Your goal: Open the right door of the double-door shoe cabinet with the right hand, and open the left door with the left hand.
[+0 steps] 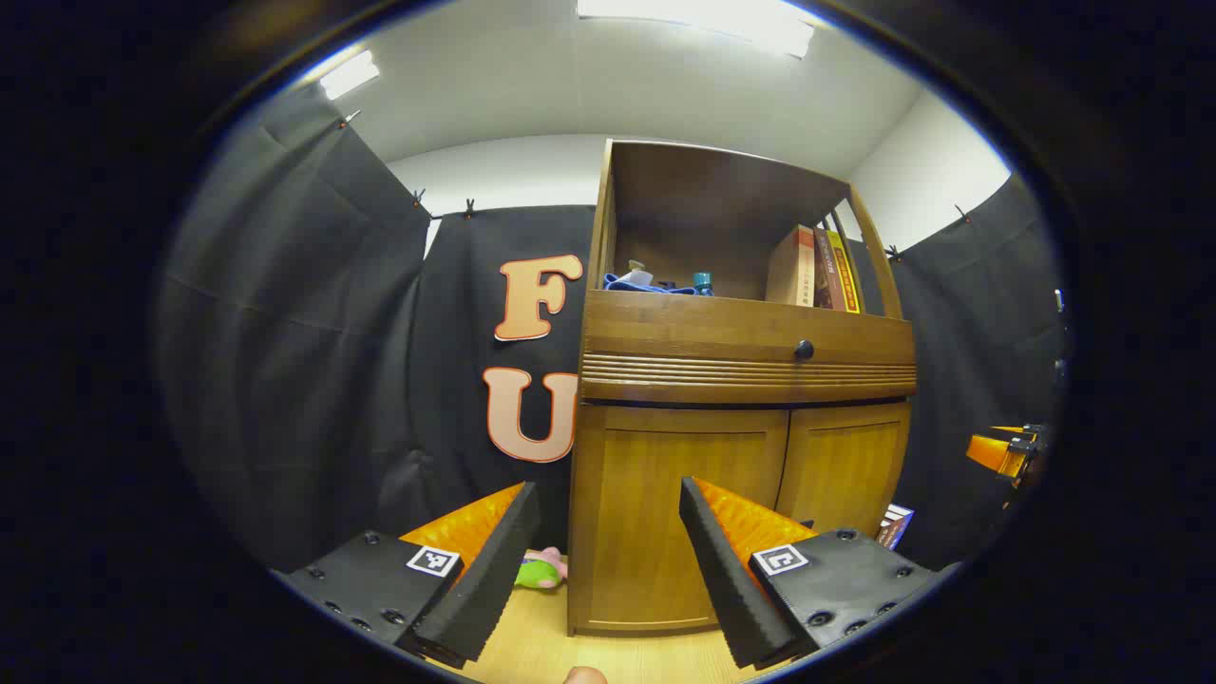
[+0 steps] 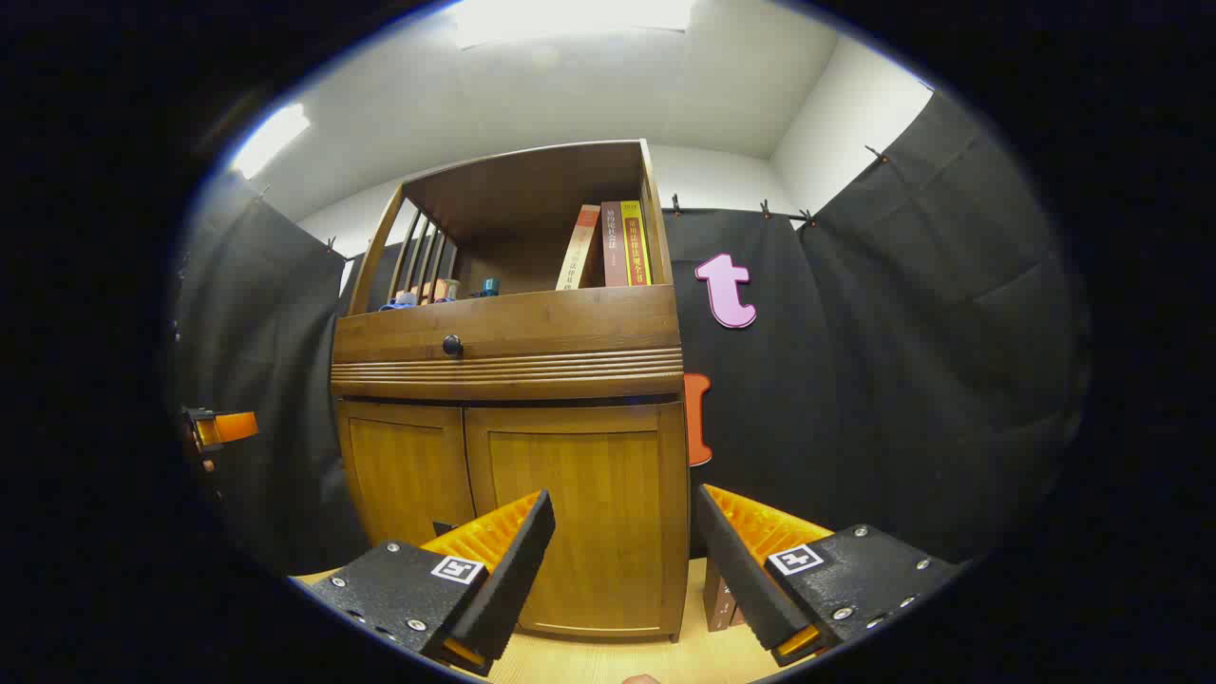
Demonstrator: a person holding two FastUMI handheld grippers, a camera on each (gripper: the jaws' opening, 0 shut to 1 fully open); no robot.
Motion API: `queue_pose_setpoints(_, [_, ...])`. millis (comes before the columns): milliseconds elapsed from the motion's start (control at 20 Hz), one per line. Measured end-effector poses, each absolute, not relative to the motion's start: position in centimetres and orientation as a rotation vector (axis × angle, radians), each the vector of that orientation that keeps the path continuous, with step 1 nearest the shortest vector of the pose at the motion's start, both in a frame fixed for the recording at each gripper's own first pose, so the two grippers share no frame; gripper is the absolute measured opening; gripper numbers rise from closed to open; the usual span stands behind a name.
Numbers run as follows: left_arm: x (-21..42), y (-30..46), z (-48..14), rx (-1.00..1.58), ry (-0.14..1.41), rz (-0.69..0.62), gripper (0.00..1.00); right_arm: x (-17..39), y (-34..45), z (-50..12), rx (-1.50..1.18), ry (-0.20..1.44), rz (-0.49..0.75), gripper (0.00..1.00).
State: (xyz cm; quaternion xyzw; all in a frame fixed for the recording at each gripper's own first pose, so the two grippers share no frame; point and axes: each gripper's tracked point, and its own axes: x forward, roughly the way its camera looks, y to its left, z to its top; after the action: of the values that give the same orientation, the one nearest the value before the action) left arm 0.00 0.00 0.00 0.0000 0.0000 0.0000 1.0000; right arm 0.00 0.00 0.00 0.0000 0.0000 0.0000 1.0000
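Cabinet (image 1: pixel 741 456) on wooden floor (image 1: pixel 541 646), doors closed

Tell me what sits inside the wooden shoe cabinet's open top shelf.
Upright books, a blue cloth and a small teal cup show. The shelf's front board hides anything lower.

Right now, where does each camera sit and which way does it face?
Left gripper view: rides the left hand-held gripper, low, jaws apart, facing the cabinet's left door; the other gripper shows at the right edge.
Right gripper view: rides the right hand-held gripper, low, jaws apart, facing the right door.
Shared: the cabinet, both doors closed, drawer knob, books.
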Motion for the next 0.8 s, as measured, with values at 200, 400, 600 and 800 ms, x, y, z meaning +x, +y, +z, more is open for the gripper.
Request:
queue_pose_setpoints(200, [0.4, -1.9, -1.1, 0.021, 0.031, -0.026, 0.95, 0.3, 0.1, -0.2, 0.001, 0.002, 0.008, 0.93])
queue_pose_setpoints(400, [0.6, -2.3, -1.3, 0.028, 0.033, -0.029, 0.95, 0.7, 0.7, -1.0, 0.002, 0.026, 0.026, 1.0])
queue_pose_setpoints(600, [0.3, -1.6, -0.3, 0.041, 0.001, 0.002, 0.94, 0.7, 0.9, -1.3, -0.008, 0.037, 0.034, 1.0])
queue_pose_setpoints(800, [0.3, -1.4, -0.3, 0.042, -0.002, 0.008, 0.95, 0.6, 0.8, -1.3, -0.008, 0.029, 0.03, 1.0])
